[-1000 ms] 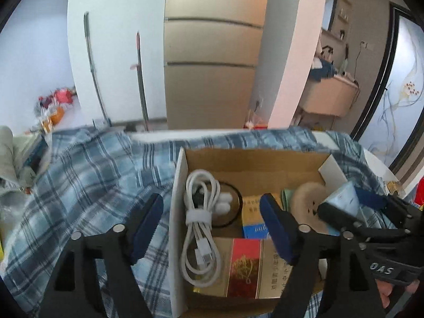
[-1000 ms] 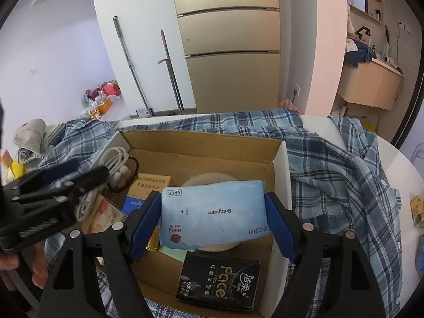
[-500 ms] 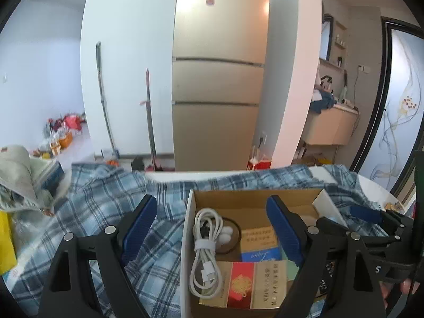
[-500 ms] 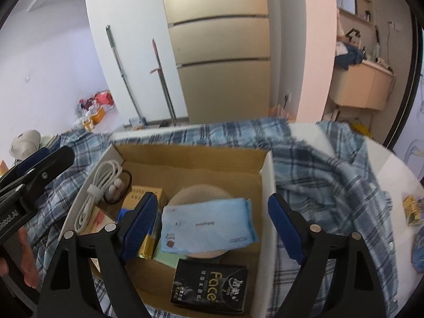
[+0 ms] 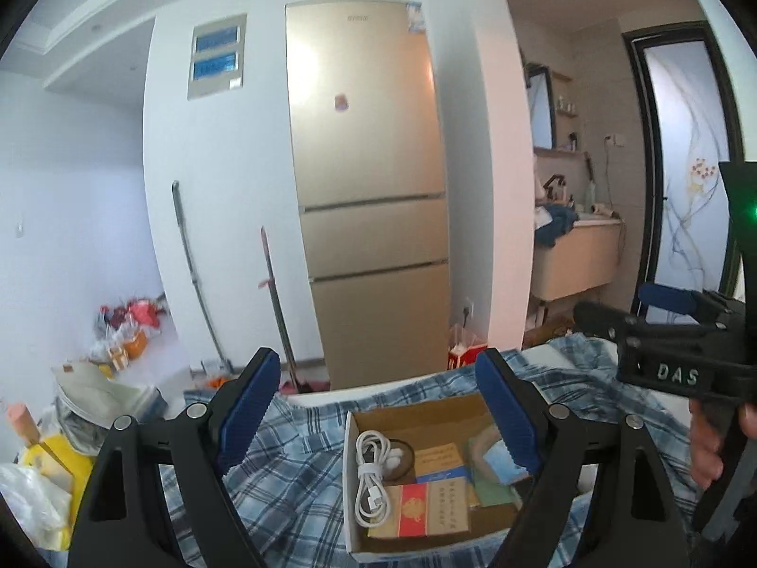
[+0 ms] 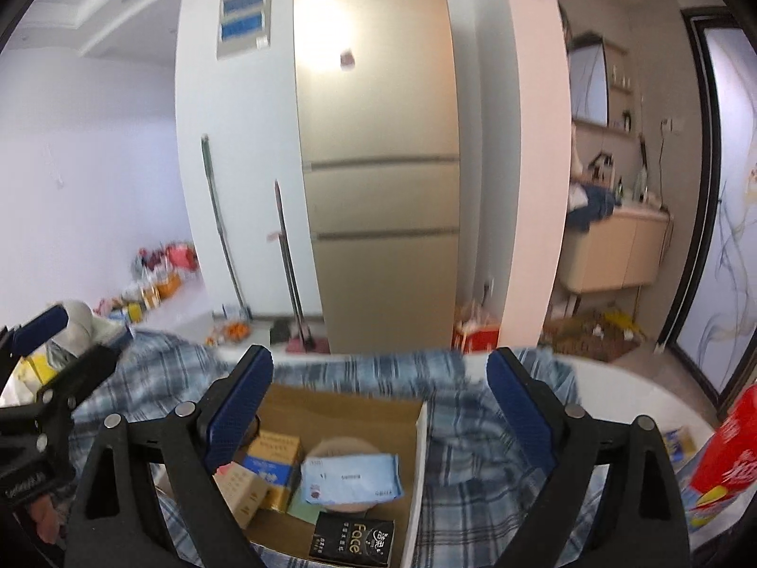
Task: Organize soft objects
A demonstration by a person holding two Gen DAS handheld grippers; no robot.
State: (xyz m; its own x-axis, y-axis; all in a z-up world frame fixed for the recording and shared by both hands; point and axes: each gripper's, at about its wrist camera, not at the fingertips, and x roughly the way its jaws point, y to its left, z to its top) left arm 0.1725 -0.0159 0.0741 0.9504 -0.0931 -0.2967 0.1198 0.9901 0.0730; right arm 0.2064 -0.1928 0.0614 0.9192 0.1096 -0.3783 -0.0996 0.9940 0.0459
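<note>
- The right gripper was wide open and held nothing. It was up above the cardboard box.
- The left gripper was wide open and empty too.
- The soft blue wipes pack lay in the box on a round tan puff, likely so soft things sit together.
- The white cable lay by the left wall, out of the way.

I see the pale blue soft wipes pack lying flat in the open cardboard box, below and between my right jaws.
</note>
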